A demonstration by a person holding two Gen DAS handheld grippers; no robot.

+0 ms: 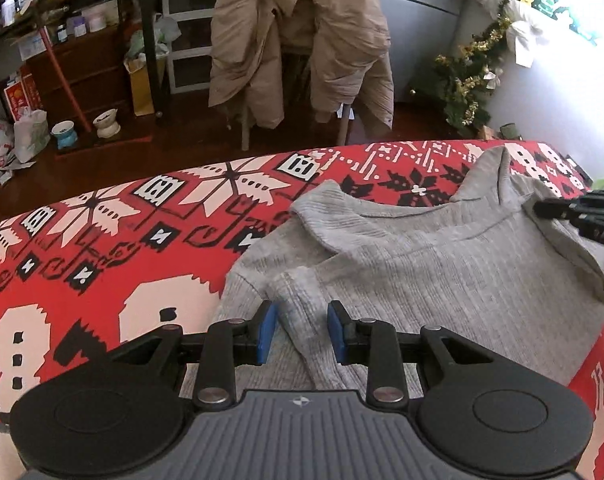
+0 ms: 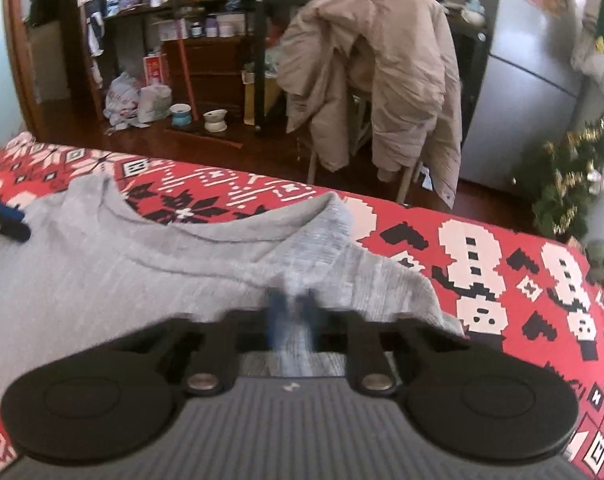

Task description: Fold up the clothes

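The grey sweater (image 1: 441, 264) lies flat on the red patterned desk (image 1: 102, 240). The left tool (image 1: 302, 330) stands partly open, its jaws astride a raised fabric ridge. The right tool (image 2: 293, 312) is pinched nearly closed on the sweater's shoulder fabric; view blurred.

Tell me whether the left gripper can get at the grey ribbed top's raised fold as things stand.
Probably yes: the left gripper is open, its blue pads flanking a raised fold of the grey ribbed top, with nothing between.
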